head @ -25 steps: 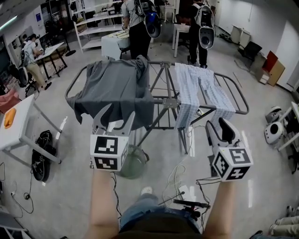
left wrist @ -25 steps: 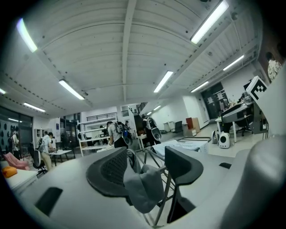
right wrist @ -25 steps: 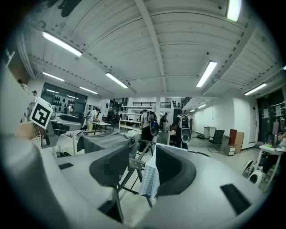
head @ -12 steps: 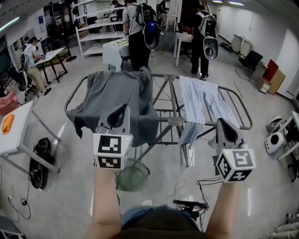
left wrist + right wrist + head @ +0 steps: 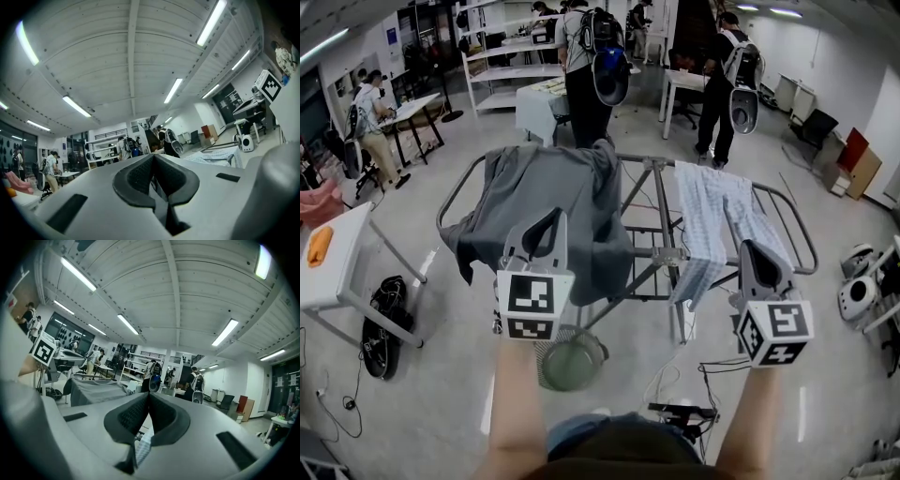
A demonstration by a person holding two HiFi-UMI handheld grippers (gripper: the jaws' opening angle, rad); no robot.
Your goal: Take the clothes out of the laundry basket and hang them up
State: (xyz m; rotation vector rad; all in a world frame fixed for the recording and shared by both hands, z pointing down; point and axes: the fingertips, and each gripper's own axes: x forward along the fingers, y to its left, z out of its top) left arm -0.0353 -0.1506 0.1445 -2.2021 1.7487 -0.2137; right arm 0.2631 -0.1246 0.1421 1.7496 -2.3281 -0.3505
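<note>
My left gripper and right gripper are closed and empty before the drying rack. The grey shirt and checked cloth hang on it. Next, I think, I must check the laundry basket below its front.

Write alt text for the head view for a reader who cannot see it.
The left gripper and right gripper, both shut and empty, point toward a metal drying rack. A grey shirt drapes over its left side and a blue checked garment over its right. A green basket sits on the floor below, and people stand behind.
</note>
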